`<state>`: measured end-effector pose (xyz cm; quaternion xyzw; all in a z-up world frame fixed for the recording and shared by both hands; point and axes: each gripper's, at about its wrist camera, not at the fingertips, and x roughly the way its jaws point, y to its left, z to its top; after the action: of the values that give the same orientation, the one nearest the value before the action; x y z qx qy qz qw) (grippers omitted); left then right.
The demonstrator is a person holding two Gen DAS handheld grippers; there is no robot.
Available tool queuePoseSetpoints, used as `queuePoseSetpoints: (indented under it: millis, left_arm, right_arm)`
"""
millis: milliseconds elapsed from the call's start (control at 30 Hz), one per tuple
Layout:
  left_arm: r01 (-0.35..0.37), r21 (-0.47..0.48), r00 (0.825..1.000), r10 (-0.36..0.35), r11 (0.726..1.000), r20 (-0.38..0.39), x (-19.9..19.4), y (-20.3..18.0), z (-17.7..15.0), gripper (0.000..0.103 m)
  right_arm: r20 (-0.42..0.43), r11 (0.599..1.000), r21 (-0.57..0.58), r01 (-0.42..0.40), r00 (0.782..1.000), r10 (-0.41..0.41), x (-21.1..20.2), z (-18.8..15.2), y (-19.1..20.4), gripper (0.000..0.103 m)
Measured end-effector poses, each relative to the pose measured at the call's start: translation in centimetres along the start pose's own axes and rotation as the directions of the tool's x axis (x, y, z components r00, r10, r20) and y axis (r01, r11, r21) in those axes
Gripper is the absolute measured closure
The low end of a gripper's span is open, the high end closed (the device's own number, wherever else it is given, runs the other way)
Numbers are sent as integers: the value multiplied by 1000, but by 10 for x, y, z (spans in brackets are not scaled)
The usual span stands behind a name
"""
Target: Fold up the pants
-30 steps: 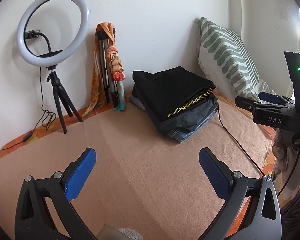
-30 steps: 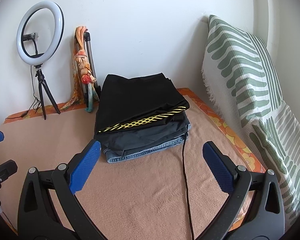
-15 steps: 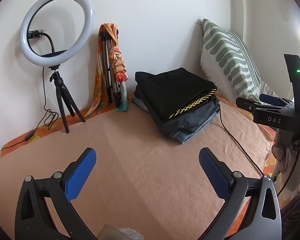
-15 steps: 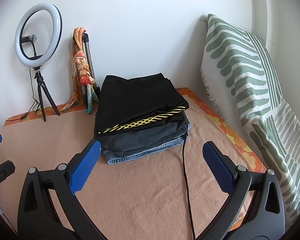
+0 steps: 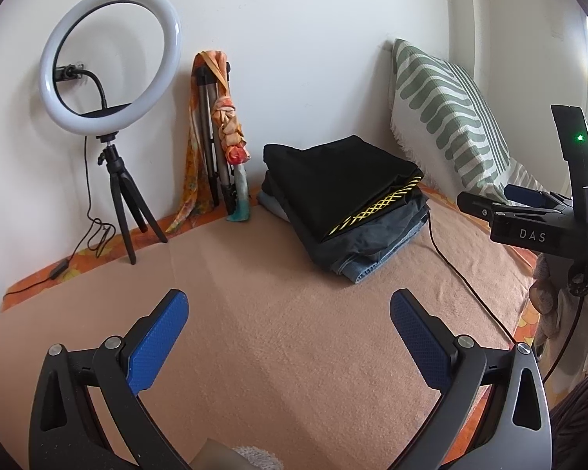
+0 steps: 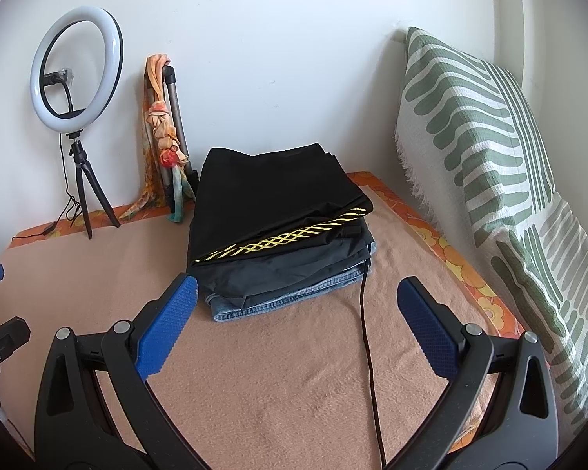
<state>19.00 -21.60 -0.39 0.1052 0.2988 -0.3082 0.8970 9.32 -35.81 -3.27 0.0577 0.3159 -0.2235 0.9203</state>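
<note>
**Both claws spread wide, folded pants stacked by the wall**

Your left claw [image 5: 288, 337] hangs over the peach blanket [image 5: 278, 344] with its blue pads [image 5: 156, 346] wide apart and nothing between them. Your right claw [image 6: 296, 325] is spread the same way, empty, just short of the stack of folded pants [image 6: 278, 231]. That stack sits on the blanket near the wall: black pants on top with a yellow lattice stripe [image 6: 282, 241], dark grey below, blue denim at the bottom. A black cable [image 6: 366, 337] runs past the stack's right edge. From the left wrist view you can read "DAS" [image 5: 532, 235] in white letters on the right claw's body, with a green light [image 5: 579, 138] glowing above it. A ring light [image 5: 109, 58] on its tripod stands at the left by the wall, and a green-striped pillow [image 6: 478, 125] leans at the right.
</note>
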Motion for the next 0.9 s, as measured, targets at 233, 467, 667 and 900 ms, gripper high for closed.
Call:
queuePoseSetpoints:
  millis: [233, 467, 667, 900]
  left_arm:
    - [1, 0, 1000, -1, 1000, 6, -3, 1, 2, 1]
    - [2, 0, 1000, -2, 1000, 7, -2, 1, 2, 1]
    - [0, 0, 1000, 0, 1000, 6, -3, 1, 2, 1]
    - [1, 3, 1000, -1, 1000, 7, -4, 0, 2, 1]
  right_arm:
    - [-1, 1000, 0, -1, 1000, 1, 0, 0, 0, 0]
    - [0, 1000, 2, -2, 1000, 2, -1, 0, 1, 0]
    - [0, 1000, 1, -2, 1000, 2, -1, 0, 1, 0]
    - [1, 1000, 2, 0, 1000, 0, -1, -1, 1, 0]
